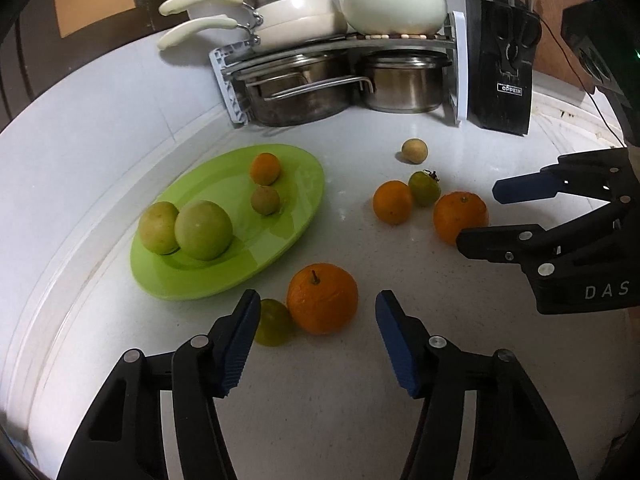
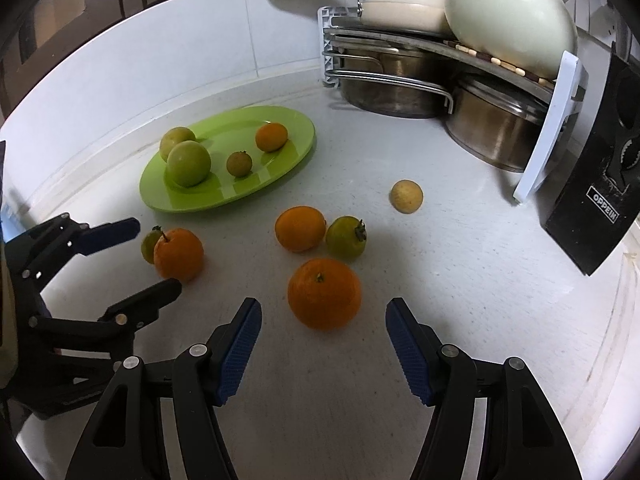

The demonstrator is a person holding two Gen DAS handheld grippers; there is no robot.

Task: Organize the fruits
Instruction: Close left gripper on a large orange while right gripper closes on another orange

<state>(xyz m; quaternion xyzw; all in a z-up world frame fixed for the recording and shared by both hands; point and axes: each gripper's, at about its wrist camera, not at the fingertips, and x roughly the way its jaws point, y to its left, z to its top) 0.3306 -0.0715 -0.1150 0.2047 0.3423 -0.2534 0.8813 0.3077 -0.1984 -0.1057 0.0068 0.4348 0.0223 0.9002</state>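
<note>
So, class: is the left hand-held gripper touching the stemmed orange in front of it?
Apart. Left wrist view shows the open left hand-held gripper short of the orange.

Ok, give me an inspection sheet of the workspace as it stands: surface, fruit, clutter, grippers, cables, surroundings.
Surface: white countertop, lightly speckled.
Job's things: green plate holds four fruits: two green fruits, a small orange and a small brownish fruit. Six fruits lie loose on the counter: three oranges, two green fruits and a pale yellow fruit.
Clutter: pot rack with steel pots below, white pans and a white kettle above; black knife block.
Grippers: left gripper open, the nearest orange between its fingers, no contact visible; right gripper open around another orange.
Cables: thin black cable behind the knife block.
Surroundings: white tiled wall, dark cabinet behind.
</note>
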